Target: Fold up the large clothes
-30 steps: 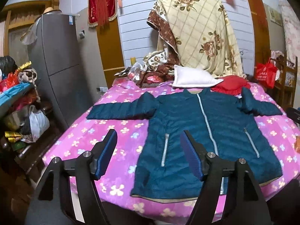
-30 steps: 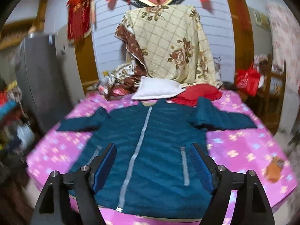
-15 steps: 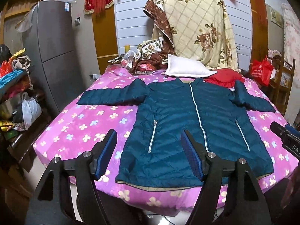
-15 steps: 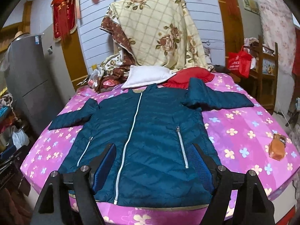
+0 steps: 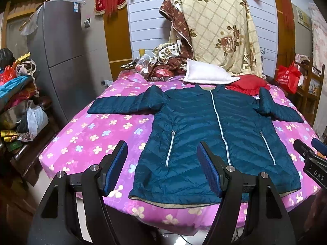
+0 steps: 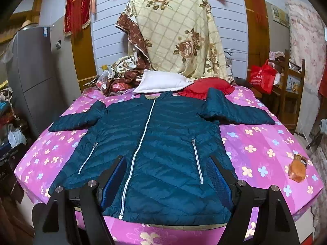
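A: Left wrist view: our left gripper [image 5: 161, 168] stands wide open, holding nothing. The jacket [image 5: 214, 132] lies flat, zipped, on the bed [image 5: 92, 134], hem at the near edge. Risk?

B: We judge the slick quilted shell may slip from the pads, or the hem slide off. "DAS" reads on the right gripper [image 5: 312, 163].

A: Right wrist view: our right gripper [image 6: 166, 178] gapes empty above the hem. The red bag [image 6: 261, 77] carries print too small to read.

The quilted jacket [image 6: 155, 143] has a slight sheen, lying on matt floral cloth bedsheet [image 6: 261, 143].
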